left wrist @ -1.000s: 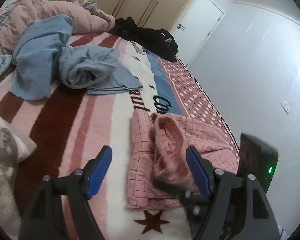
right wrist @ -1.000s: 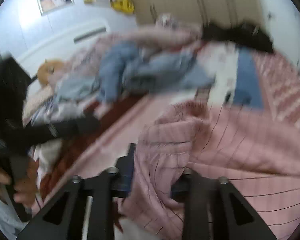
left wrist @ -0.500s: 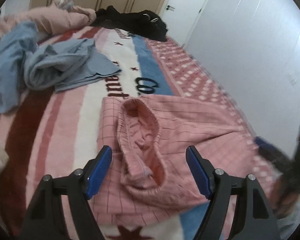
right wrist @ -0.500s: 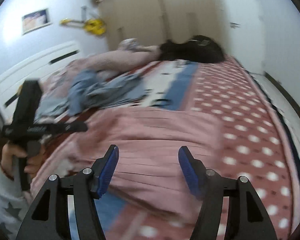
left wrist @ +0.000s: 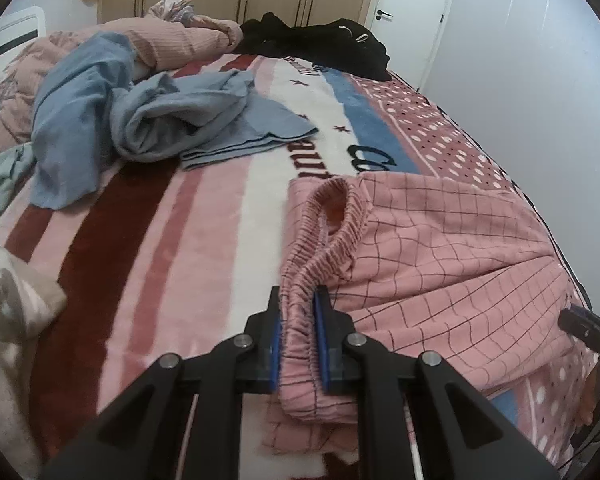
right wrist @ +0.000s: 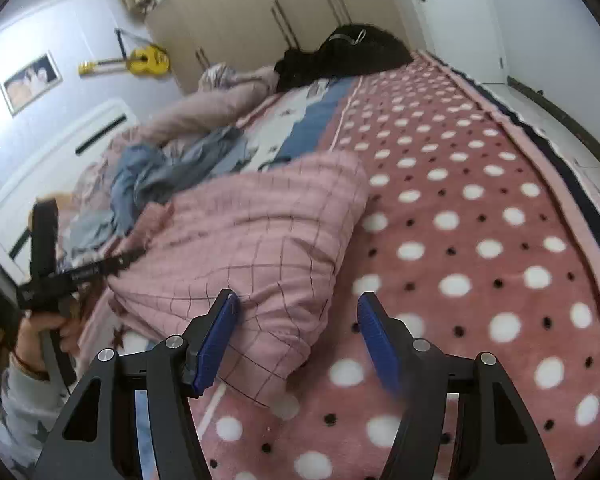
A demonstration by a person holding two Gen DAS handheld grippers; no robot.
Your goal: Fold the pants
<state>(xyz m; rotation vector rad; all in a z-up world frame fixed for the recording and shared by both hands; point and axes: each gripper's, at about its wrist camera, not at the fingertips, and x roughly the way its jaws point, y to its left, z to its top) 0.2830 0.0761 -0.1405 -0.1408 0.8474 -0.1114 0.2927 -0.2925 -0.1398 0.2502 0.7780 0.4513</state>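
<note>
The left claw had just been closed on the waistband of the pink pants, spread ahead on the bed, probably to anchor it; the right claw was held open over a pant edge, gripping nothing.

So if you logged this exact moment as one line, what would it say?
task: fold pants | left gripper: just closed, shut on elastic waistband of pink checked pants | right gripper: open over pants' far end | bed blanket: beneath

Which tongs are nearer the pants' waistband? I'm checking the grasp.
Left. The left tongs are clamped on the waistband; the right tongs stand open at the pants' far end.
</note>
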